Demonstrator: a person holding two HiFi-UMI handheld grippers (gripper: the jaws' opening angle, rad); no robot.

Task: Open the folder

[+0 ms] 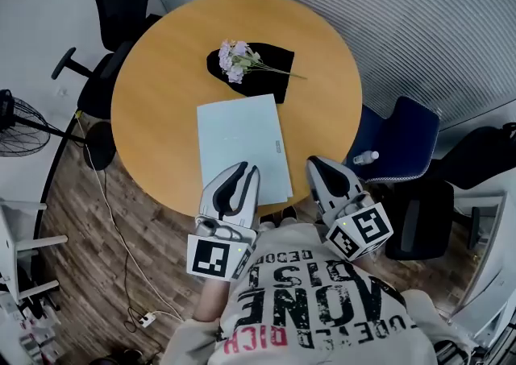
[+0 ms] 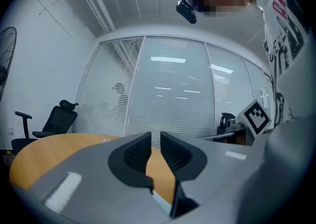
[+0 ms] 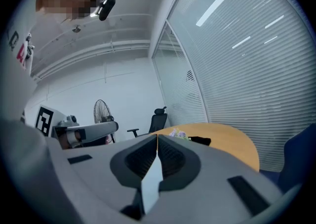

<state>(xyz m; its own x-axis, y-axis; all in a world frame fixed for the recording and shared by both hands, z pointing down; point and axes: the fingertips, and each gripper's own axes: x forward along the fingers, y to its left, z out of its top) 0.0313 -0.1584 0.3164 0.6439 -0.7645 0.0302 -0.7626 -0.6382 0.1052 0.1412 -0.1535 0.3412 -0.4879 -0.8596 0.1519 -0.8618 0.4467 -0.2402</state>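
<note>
Closest beneath the lens a printed shirt is seen, and just beyond it both tongs are held out toward the round surface. The left tongs are set slightly apart: in the left gripper view a narrow gap is shown, with bare wood seen through it and nothing pressed between the pads. The right tongs are closed tip to tip. The pale sliver in the wedge behind the tips is judged to be the folder glimpsed through the slot, not a gripped sheet. The folder is laid flat and closed ahead of both, its long axis directed away from the person at a slight lean. Its near short edge is overlapped by the left tongs. Its right long edge, where a small tab is fixed, is flanked by the right tongs, which are judged nearer the opening side. Farther off, flowers are laid on a black cloth.
</note>
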